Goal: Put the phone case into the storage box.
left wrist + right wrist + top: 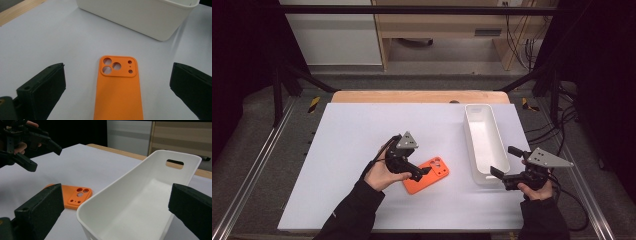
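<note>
Lying flat, back up, on the white table sheet [352, 150], the thin orange plastic phone case [427, 176] looks light, slightly flexible and smooth; pinching its long edges seems wisest. The left gripper [422, 172] hovers over it, jaws spread wide. At three o'clock, the right gripper [504, 172], also spread, faces the empty white plastic bin [484, 137].

The orange phone case [118, 90] looks like smooth, matt plastic or silicone, and the white bin [140, 202] is smooth plastic with a faint sheen. The table [362, 130] has a matt white top over a pale wooden edge [419, 96]. The grippers' black jaws look like dull, matt plastic.
</note>
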